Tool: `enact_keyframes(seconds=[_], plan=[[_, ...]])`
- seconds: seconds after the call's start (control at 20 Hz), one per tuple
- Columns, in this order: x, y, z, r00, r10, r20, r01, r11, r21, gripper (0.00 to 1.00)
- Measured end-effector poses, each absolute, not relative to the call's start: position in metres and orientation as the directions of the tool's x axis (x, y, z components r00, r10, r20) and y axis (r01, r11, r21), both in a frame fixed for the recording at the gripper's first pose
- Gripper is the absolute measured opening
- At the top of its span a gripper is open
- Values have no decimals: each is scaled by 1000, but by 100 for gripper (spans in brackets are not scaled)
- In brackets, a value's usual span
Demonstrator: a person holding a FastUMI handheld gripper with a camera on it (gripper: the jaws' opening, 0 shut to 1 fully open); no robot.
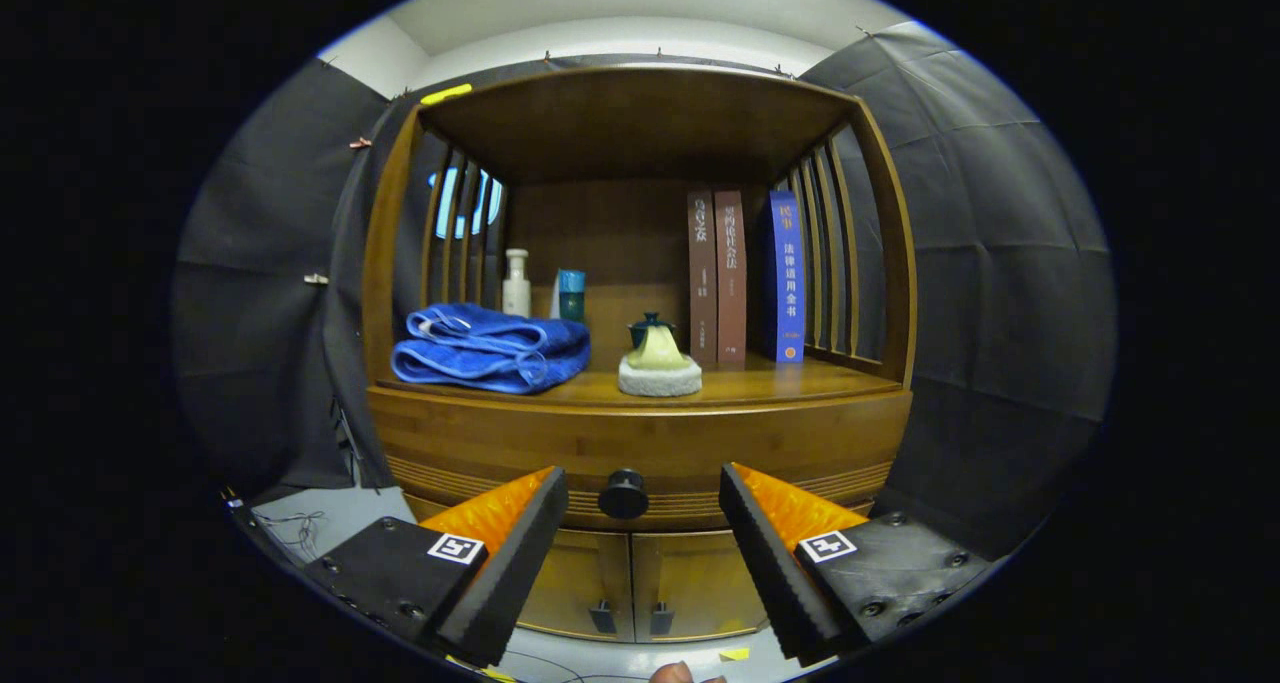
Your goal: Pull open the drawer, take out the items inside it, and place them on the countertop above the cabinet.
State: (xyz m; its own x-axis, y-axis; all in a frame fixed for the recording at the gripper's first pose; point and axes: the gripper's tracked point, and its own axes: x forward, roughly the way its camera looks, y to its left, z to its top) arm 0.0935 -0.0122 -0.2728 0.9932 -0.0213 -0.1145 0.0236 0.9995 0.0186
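Towel: we see a folded blue towel (489, 348), soft and thick with rolled edges, lying at the left end of the wooden countertop (800, 378).
Bottles: behind the towel we make out a slim white bottle (516, 283) with a narrower neck and, just to its right, a teal container (571, 294), both upright against the back panel.
Cabinet: we note a warm brown wooden cabinet (640, 123) with a smooth, slightly glossy finish, vertical slats on both sides and a flat roof over the open shelf.
Teapot: near the middle of the countertop we find a small dark lidded teapot (651, 329), with a pale yellow cloth (658, 351) draped in front of it, both on a white, rough-textured round pad (659, 380).
Books: to the right of the teapot we count three upright hardbacks, two brown books (717, 278) and one blue book (786, 278), standing spine out and touching one another.
Drawer: below the countertop we see the drawer (500, 443) shut, its front a curved wooden band with fine horizontal grooves along the lower edge, and a round dark knob (623, 493) at its centre.
Doors: under the drawer we see two wooden doors (630, 583) with small dark handles side by side.
Tongs: we see the gripper (643, 508) with its fingers spread wide apart, ridged on their inner faces, holding nothing; the knob sits between them, touched by neither.
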Motion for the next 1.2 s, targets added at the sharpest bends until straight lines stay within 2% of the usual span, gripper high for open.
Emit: enact_keyframes(seconds=[0.2,0.5,0.8,1.2], plan=[[60,-21,-229,995,-36,-94,42,998,52,99],[20,-30,-155,999,-37,1,37,998,41,98],[9,-35,-107,999,-30,-23,30,1000,-9,98],[18,-41,-79,999,-3,-43,1,999,-49,98]])
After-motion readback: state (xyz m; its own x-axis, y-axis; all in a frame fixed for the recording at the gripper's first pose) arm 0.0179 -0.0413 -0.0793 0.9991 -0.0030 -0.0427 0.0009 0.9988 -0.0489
